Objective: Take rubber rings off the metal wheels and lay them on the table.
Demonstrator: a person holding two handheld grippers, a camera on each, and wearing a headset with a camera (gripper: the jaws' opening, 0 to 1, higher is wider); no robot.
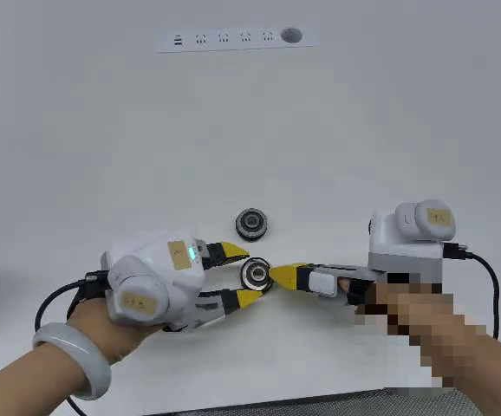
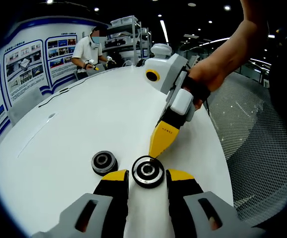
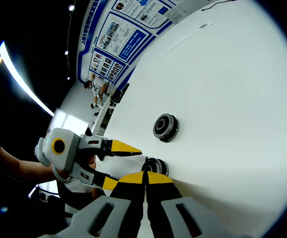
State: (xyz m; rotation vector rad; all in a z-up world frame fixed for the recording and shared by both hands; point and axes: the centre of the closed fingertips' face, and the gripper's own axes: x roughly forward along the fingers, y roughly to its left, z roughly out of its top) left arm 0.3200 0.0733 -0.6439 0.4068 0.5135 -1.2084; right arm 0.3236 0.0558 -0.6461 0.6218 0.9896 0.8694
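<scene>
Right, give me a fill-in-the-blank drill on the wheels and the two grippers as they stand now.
1. ____ metal wheels show on the white table: a near wheel and a far wheel.
2. The left gripper has the ____ wheel between its jaws.
3. The right gripper has its jaws ____, with its tip at the near wheel's rim.
Missing words: two; near; shut.

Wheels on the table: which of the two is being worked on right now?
The nearer wheel, held between the left gripper's yellow tips, with the right gripper's shut tips against its rim. The other wheel lies apart, untouched.
</scene>
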